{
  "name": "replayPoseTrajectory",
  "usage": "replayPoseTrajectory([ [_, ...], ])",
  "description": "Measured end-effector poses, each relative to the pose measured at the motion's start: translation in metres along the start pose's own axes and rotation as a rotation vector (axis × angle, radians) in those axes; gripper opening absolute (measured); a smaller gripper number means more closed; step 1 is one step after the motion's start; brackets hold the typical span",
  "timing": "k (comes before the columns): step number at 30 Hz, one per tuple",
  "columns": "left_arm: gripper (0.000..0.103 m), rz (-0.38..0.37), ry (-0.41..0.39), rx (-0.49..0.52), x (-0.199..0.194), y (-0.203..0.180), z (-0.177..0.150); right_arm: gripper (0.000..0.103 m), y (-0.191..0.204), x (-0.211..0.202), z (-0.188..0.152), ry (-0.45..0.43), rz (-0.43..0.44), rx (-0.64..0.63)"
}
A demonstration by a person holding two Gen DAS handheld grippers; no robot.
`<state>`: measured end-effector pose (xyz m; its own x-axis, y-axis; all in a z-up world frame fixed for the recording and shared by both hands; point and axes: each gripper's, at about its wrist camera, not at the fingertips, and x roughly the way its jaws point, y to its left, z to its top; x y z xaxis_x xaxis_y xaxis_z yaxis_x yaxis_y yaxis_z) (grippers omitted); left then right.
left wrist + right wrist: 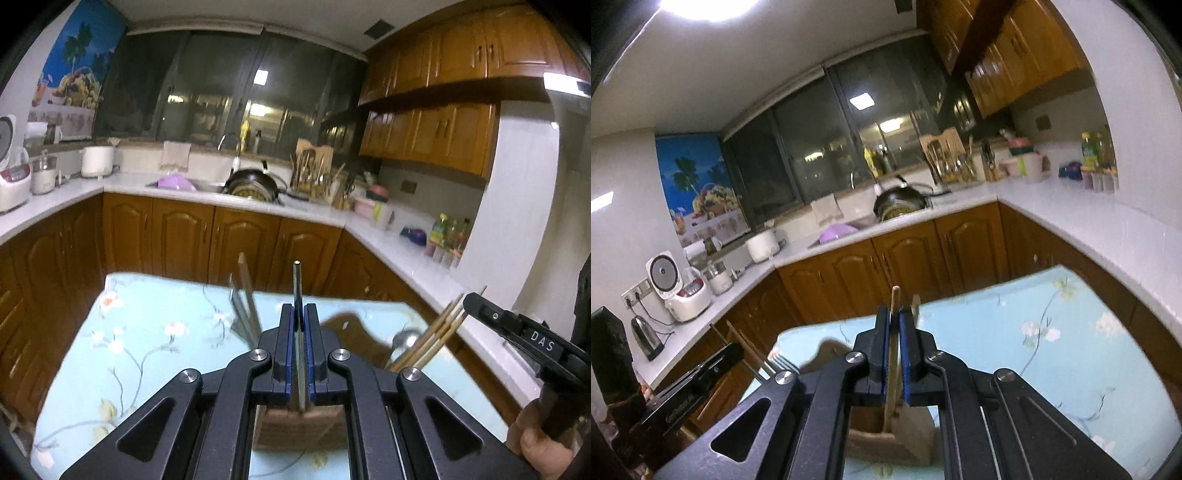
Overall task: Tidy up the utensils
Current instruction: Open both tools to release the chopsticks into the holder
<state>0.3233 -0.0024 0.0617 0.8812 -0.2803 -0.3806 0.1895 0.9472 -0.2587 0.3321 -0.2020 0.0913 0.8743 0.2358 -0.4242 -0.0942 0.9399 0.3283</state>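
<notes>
My left gripper [299, 314] is shut on a flat metal utensil handle [297, 284] that stands upright over a wooden utensil holder [301, 424] on the floral blue tablecloth [147, 332]. More metal and wooden handles [243, 306] lean up to its left. A bundle of wooden chopsticks [432, 332] and a metal ladle [406, 339] lean to the right. My right gripper [894, 314] is shut on a wooden chopstick [894, 332] whose lower end sits in the wooden holder [886, 443]. A fork [781, 363] shows at the left.
The other gripper's black body [524, 339] reaches in from the right, a hand [539, 443] below it. Brown cabinets and a white counter [258, 201] wrap around the room with a sink, a wok [255, 182], a rice cooker [683, 288] and a kettle [646, 338].
</notes>
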Motion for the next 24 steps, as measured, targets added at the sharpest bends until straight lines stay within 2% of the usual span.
replayPoseTrajectory([
  [4,0.004,0.008,0.032,-0.016,0.010,0.007,0.001,0.006,-0.007,0.006,-0.009,0.031,0.001,0.014],
  [11,0.004,0.016,0.032,-0.018,0.002,0.011,0.018,0.006,-0.002,0.007,-0.009,0.041,-0.002,0.004],
  [18,0.005,0.025,0.038,-0.017,0.000,0.014,0.014,0.006,-0.002,0.008,-0.010,0.042,-0.003,0.005],
  [21,0.005,0.022,0.064,-0.014,0.000,0.018,0.012,0.014,-0.003,0.008,-0.011,0.050,0.005,0.017],
  [23,0.009,0.023,0.075,-0.022,-0.001,0.019,0.011,0.037,-0.005,0.007,-0.013,0.053,0.012,0.034],
  [24,0.015,0.026,0.074,-0.026,-0.003,0.021,0.013,0.045,-0.006,0.006,-0.013,0.049,0.013,0.037],
])
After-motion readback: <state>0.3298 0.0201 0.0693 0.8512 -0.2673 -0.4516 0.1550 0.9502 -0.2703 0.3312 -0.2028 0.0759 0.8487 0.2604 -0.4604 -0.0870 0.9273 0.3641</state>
